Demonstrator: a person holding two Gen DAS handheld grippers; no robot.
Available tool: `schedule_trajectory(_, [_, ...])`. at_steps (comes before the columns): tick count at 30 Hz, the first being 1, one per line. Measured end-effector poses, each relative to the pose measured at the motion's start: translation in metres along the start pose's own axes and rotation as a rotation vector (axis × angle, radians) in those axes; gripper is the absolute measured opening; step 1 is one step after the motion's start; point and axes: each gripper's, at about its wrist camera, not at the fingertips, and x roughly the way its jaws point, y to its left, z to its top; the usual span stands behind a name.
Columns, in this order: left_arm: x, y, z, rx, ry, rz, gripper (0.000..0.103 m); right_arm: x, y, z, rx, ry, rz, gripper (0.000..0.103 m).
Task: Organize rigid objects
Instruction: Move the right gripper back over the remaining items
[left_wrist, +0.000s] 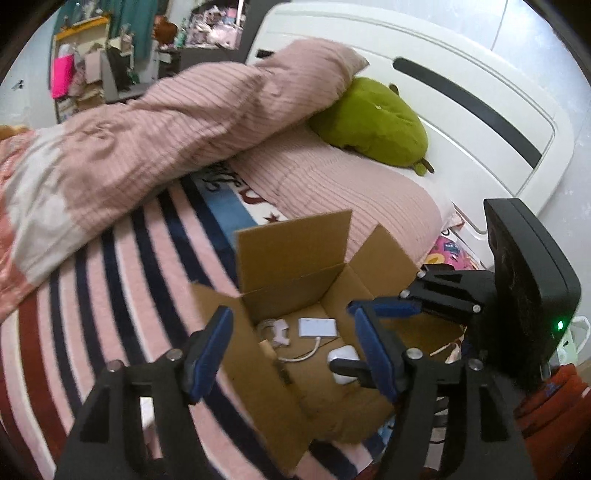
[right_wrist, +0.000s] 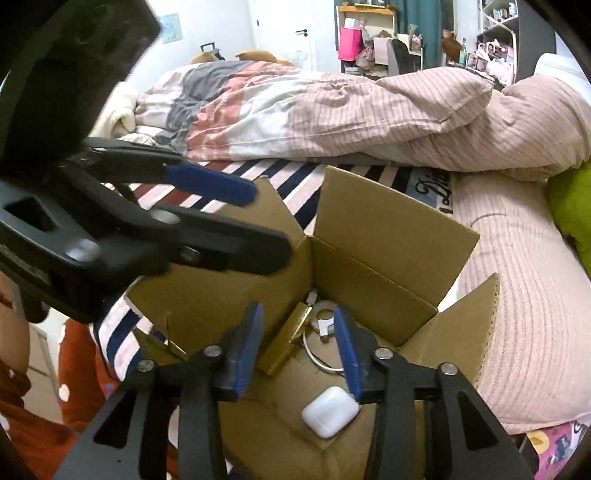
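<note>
An open cardboard box (left_wrist: 295, 266) (right_wrist: 376, 236) stands on the striped bed cover. Inside lie a white earbud case (right_wrist: 330, 410) (left_wrist: 341, 356), a white adapter with cable (left_wrist: 317, 327), a coiled white cable (right_wrist: 323, 321) and a gold bar-shaped object (right_wrist: 286, 345). My left gripper (left_wrist: 291, 350) is open and empty, above the box's near edge. My right gripper (right_wrist: 299, 350) is open and empty, over the box interior just above the earbud case. In the left wrist view the right gripper (left_wrist: 384, 310) reaches in from the right. In the right wrist view the left gripper (right_wrist: 236, 206) is at upper left.
A pink striped duvet (left_wrist: 166, 122) is piled behind the box. A pink pillow (left_wrist: 351, 192) and a green plush (left_wrist: 373, 118) lie by the white headboard (left_wrist: 461, 74). Cluttered shelves (right_wrist: 373, 37) stand beyond the bed. Red fabric (left_wrist: 546, 398) lies off the bed's edge.
</note>
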Motion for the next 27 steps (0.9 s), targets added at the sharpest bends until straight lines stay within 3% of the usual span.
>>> schedule_trajectory(1, [-0.008,0.002,-0.003,-0.003,-0.013,0.01,0.066,-0.002,0.003,0.002,-0.001,-0.008,-0.005,0.051])
schedule_trajectory(8, [-0.067,0.029,-0.037,-0.036,-0.102,0.067,0.067,-0.014,0.037,0.014,-0.032,-0.055,-0.051,0.071])
schedule_trajectory(12, [-0.098,0.056,-0.066,-0.083,-0.136,0.124,0.067,-0.017,0.071,0.028,-0.062,-0.118,-0.022,0.103])
schedule_trajectory(15, [-0.114,0.084,-0.088,-0.133,-0.143,0.173,0.067,-0.001,0.104,0.043,-0.113,-0.109,0.004,0.103])
schedule_trajectory(20, [-0.126,0.129,-0.123,-0.21,-0.154,0.231,0.067,0.042,0.165,0.062,-0.251,-0.086,-0.03,0.103])
schedule_trajectory(22, [-0.127,0.148,-0.139,-0.254,-0.153,0.241,0.067,0.068,0.182,0.068,-0.303,-0.034,-0.025,0.103])
schedule_trajectory(25, [-0.125,0.172,-0.158,-0.308,-0.146,0.259,0.067,0.108,0.194,0.071,-0.253,0.058,0.087,0.103])
schedule_trajectory(27, [-0.123,0.185,-0.171,-0.337,-0.14,0.263,0.067,0.136,0.192,0.07,-0.189,0.117,0.118,0.103])
